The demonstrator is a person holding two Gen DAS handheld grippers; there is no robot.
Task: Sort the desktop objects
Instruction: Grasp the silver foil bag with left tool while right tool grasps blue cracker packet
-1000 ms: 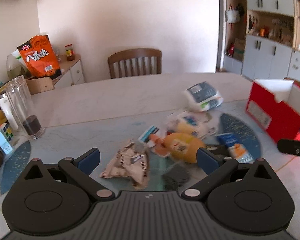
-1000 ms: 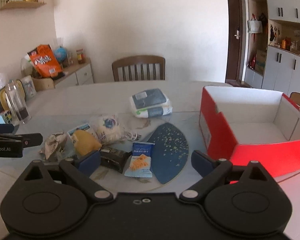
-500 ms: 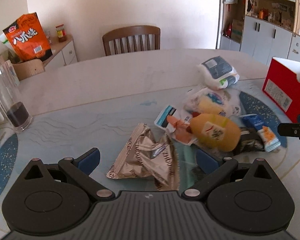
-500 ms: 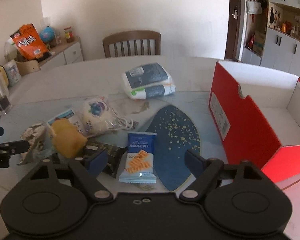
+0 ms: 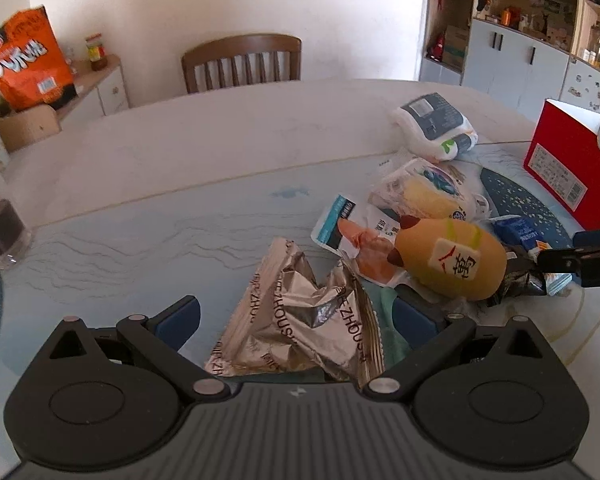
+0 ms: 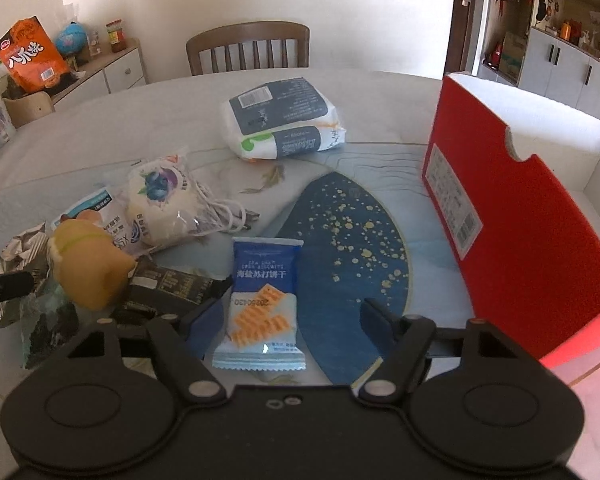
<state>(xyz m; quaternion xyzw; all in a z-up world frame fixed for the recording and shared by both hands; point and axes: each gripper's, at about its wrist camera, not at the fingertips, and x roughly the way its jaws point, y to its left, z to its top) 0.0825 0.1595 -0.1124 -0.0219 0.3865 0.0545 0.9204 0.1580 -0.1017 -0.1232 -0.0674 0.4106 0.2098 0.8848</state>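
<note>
The left gripper (image 5: 296,322) has its fingers spread wide, one on each side of a crumpled silver foil wrapper (image 5: 300,320) that lies on the table (image 5: 180,168); neither blue pad (image 5: 178,320) touches it. Just beyond the right-hand pad sits a yellow plush toy (image 5: 452,264), resting on a flat snack packet with an orange picture (image 5: 356,236). Behind the toy is a clear bag holding a bun (image 5: 420,196), and farther back a white and grey pack of tissues (image 5: 436,124). A red box (image 5: 564,164) stands at the right edge of the table

The right gripper (image 6: 284,322) is also wide open, its fingers either side of the lower end of a blue and white cracker packet (image 6: 264,300), which lies flat and unheld. The packet rests partly on a dark blue speckled mat (image 6: 340,240). To its left is a black packet (image 6: 168,284), touching the plush toy (image 6: 88,268). The bun bag (image 6: 164,204) lies beyond, with a coiled white cable (image 6: 224,216) against it. The tissue pack (image 6: 280,116) sits farther back, apart from the rest. The red box (image 6: 520,216) stands open just right of the mat, its white inside showing. A wooden chair (image 6: 248,48) stands behind the table
</note>
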